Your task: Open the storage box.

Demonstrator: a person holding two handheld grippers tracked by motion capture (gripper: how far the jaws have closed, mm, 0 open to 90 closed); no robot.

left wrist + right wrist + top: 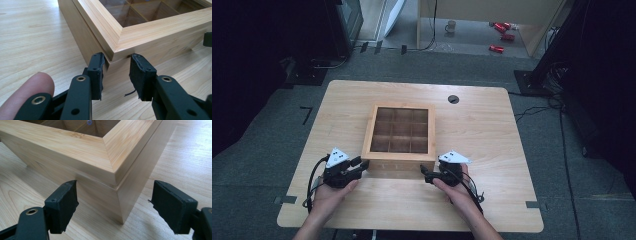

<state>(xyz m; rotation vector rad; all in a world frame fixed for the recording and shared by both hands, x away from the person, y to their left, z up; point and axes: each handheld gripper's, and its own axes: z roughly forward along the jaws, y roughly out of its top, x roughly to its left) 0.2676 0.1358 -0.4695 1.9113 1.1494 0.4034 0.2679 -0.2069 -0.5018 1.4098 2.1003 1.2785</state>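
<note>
A light wooden box (398, 154) with a framed see-through lid over several compartments sits mid-table. My left gripper (362, 164) is at its near left corner. In the left gripper view the box (150, 32) has that corner between the pads (96, 72), which press on the side and front faces just under the lid seam, so my left gripper (116, 75) is shut on it. My right gripper (424, 172) is at the near right corner. In the right gripper view my right gripper (115, 205) stands open, straddling the box (75, 147) corner, with a gap beside each pad.
The table (492, 200) has bare wood on all sides of the box and a round cable hole (453, 99) at the back. Beyond the far edge, red cans (502, 35) and a mug (451, 26) lie on the floor.
</note>
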